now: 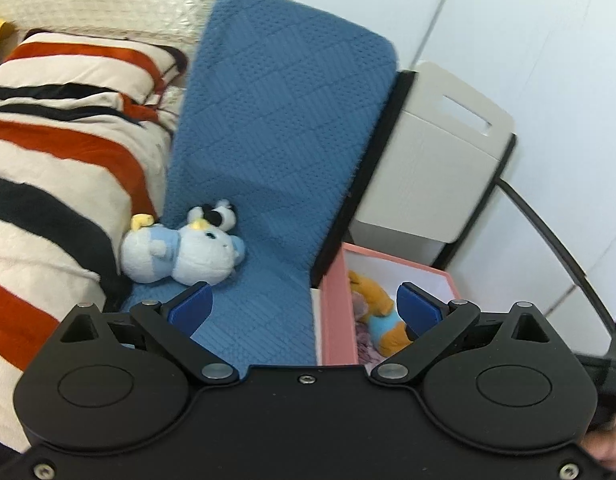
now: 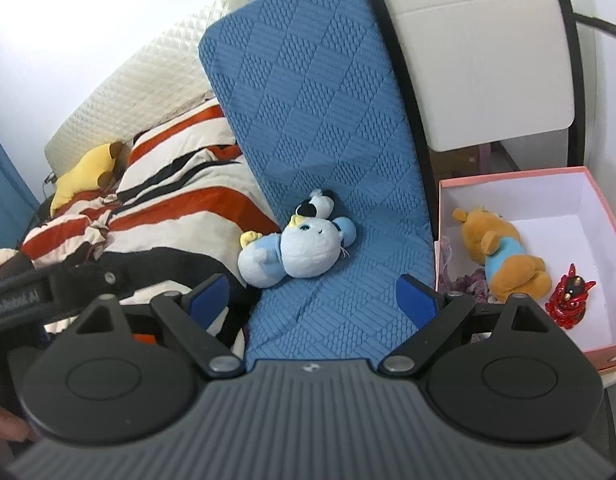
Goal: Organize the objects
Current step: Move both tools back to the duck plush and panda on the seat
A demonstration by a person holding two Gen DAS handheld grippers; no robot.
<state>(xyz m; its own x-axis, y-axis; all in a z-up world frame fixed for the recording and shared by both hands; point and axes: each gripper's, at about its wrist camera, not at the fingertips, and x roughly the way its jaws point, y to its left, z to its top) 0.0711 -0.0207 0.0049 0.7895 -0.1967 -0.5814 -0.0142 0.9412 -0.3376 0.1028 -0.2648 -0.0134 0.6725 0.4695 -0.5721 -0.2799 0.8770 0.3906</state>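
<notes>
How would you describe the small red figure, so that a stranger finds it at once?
Look right of the blue quilted mat for the pink box with the white inside. There, beside the brown teddy bear, stands the small red figurine: glossy, hard and spiky, not plush.

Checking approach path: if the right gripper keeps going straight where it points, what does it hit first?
Likely the blue quilted mat, just right of the light-blue plush. The right gripper is open and empty; depth is unclear.
</notes>
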